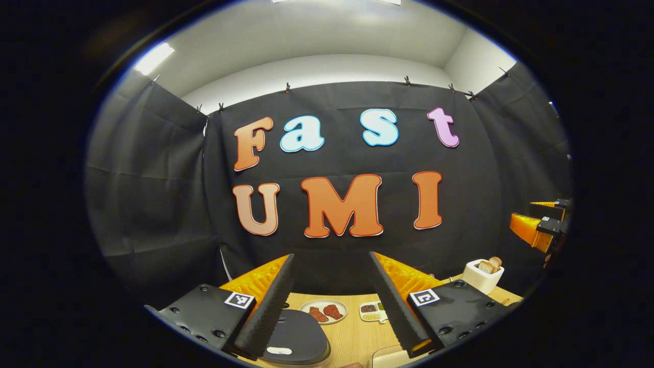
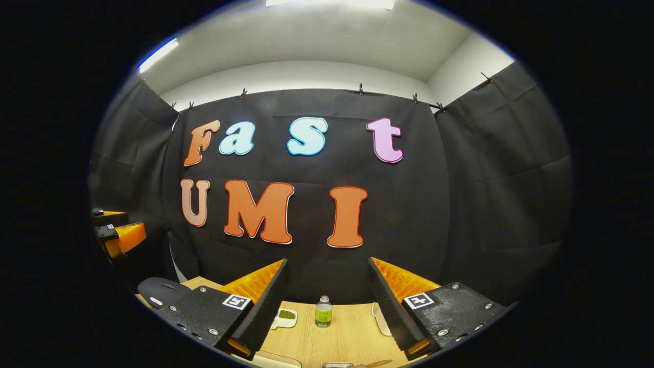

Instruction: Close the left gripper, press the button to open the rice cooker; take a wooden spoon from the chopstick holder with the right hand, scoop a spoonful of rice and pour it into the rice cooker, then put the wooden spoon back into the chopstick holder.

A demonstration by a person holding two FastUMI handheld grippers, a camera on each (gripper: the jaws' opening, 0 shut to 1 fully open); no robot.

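The rice cooker (image 1: 296, 337) sits on the counter (image 1: 352, 337) low in my left gripper view, its dark lid down and a small pale button at the near edge. It lies just below and between the fingers of my left gripper (image 1: 332, 301), whose jaws stand wide apart with nothing between them. Past it on the counter I see a round plate (image 1: 323, 311) with reddish-brown pieces on it, and just beside that a small divided dish (image 1: 373, 312) with grains in its compartments. Farther right stands a white holder (image 1: 483, 276) with bread slices sticking out of the top — well apart from the cooker. At the right edge of this view the other gripper hangs in the air.

In my right gripper view the right gripper (image 2: 327, 301) is likewise spread wide and holds nothing. Between its fingers, farther off on the counter, a small bottle (image 2: 323, 312) with a green label stands upright, and to its left is a small white dish (image 2: 285, 317) of green stuff. The cooker's dark lid shows at the lower left, partly behind my left finger. At the bottom edge a wooden tip pokes in — I cannot tell whether it is the spoon.
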